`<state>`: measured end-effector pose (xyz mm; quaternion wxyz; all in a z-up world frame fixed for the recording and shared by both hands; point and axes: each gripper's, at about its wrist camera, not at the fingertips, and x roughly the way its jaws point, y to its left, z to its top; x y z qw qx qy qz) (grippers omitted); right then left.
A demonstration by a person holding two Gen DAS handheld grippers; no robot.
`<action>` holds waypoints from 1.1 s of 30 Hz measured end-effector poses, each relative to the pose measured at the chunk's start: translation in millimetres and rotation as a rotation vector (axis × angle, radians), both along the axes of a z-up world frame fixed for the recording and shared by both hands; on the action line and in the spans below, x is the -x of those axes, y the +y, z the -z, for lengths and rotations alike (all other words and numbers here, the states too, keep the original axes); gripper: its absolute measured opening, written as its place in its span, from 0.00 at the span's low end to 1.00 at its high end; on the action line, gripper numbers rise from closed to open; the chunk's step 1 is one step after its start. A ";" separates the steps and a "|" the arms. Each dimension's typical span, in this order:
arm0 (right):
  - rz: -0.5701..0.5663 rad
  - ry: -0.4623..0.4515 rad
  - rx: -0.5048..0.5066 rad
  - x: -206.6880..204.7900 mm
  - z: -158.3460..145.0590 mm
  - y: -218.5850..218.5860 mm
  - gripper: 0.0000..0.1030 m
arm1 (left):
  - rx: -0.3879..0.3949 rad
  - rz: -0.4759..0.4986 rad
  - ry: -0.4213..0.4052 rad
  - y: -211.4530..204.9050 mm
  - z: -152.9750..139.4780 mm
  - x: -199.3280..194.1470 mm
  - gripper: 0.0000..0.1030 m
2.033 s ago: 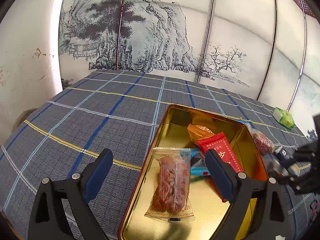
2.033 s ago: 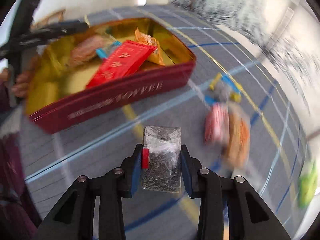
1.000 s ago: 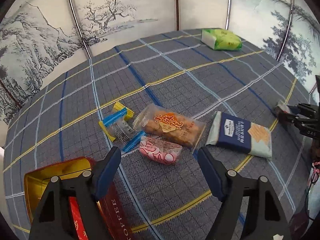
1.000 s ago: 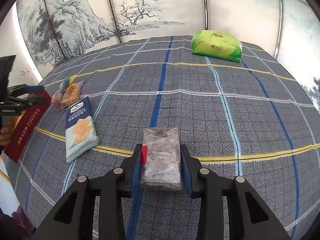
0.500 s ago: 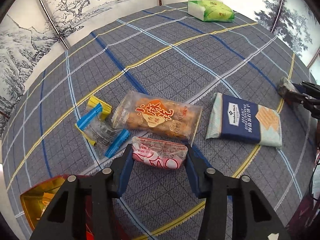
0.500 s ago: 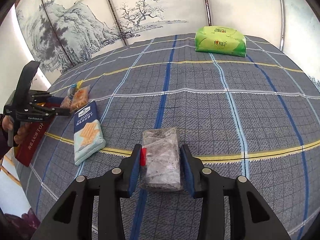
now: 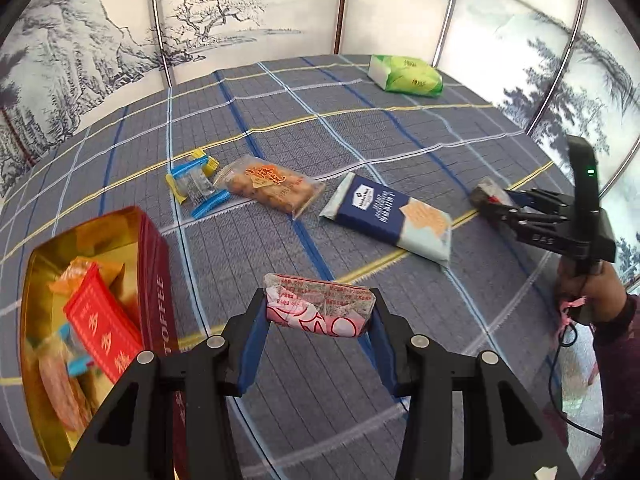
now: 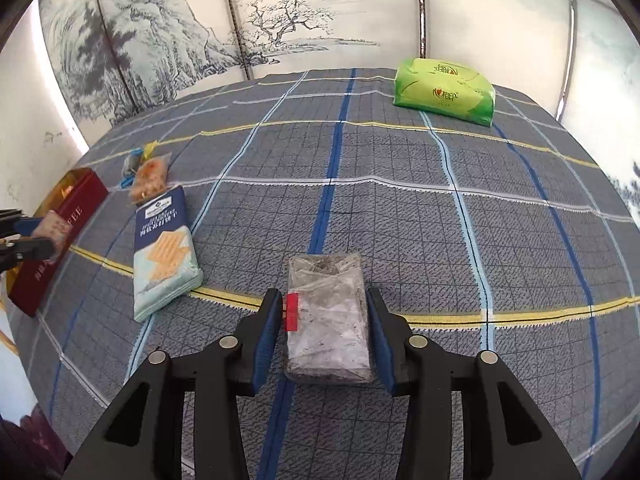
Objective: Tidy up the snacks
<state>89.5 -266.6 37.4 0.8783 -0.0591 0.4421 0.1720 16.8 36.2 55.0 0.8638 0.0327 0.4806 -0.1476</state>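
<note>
Pinching a pink-and-white crinkled snack packet (image 7: 320,310) crosswise between blue pads: left gripper (image 7: 318,322), raised above the grey plaid tablecloth (image 7: 360,128), packet ends pressed against both fingers. Just left of it, a gold-lined red rectangular toffee tin (image 7: 158,280), open, holding a red flat sachet (image 7: 102,326), an orange wrapper (image 7: 86,270) and a clear packet with a brownish snack (image 7: 60,388), blurred. Farther out on the cloth, left to right: a clear candy wrapper with blue and yellow ends (image 7: 196,186), touching a clear bag of golden-brown crackers (image 7: 270,188); then, apart, a navy-and-pale-green biscuit pack (image 7: 388,214). At the far right corner, a green soft tissue pack (image 7: 406,74).

Clamped on a clear rectangular packet of dark bits with a red tab (image 8: 328,316): right gripper (image 8: 326,330), fingers pressed to its long sides, packet low over or on the cloth, cannot tell which. Same gripper seen from the left wrist view at the right edge (image 7: 490,198), held in a hand (image 7: 592,284) with a dark purple sleeve. From the right wrist view, biscuit pack (image 8: 164,252) near left, tin (image 8: 60,236) at the left edge, tissue pack (image 8: 444,90) far right.
</note>
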 end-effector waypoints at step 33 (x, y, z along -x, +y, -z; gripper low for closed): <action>0.056 -0.033 0.085 3.5 2.7 12.6 0.53 | -0.051 -0.153 -0.188 55.1 -24.0 66.0 0.42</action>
